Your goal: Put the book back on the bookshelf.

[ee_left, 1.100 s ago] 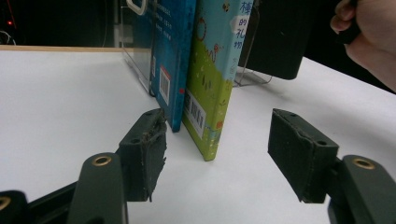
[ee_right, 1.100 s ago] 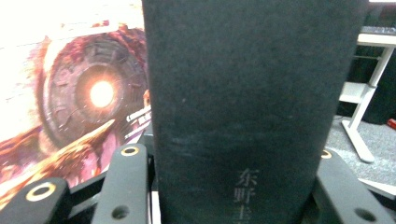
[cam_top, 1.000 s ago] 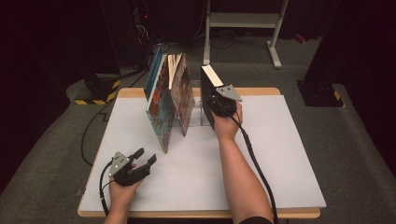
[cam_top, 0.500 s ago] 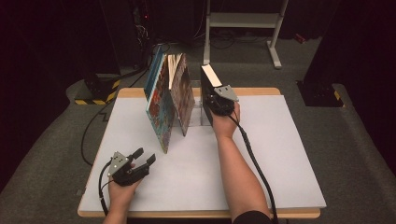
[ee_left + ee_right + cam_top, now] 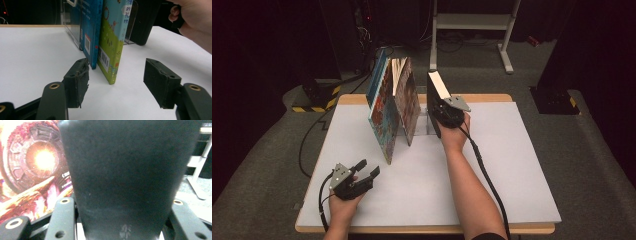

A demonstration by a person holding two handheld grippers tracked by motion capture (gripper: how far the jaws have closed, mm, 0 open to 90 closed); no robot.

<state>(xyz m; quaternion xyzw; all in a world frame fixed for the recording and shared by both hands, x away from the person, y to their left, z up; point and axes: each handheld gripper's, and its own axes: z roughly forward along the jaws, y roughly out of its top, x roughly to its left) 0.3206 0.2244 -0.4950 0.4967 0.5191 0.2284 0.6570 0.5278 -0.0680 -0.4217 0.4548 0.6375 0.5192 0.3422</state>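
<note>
A black book [image 5: 435,89] stands upright at the back middle of the white table [image 5: 512,165]. My right gripper [image 5: 440,113] is around its near edge. In the right gripper view the dark spine [image 5: 125,170] stands between the jaws, which have just been opening, so the right gripper [image 5: 121,220] is open around it. To its left several picture books [image 5: 387,112] lean together. My left gripper [image 5: 367,168] rests near the front left, open, nothing between its fingers. In the left gripper view [image 5: 118,75] it faces a blue book [image 5: 91,30] and a green book [image 5: 112,37].
A clear bookend [image 5: 424,122] stands between the leaning books and the black book. Behind the table are a white metal frame [image 5: 472,20] and a yellow-and-black striped base [image 5: 319,102] on the floor. Cables trail from both grippers.
</note>
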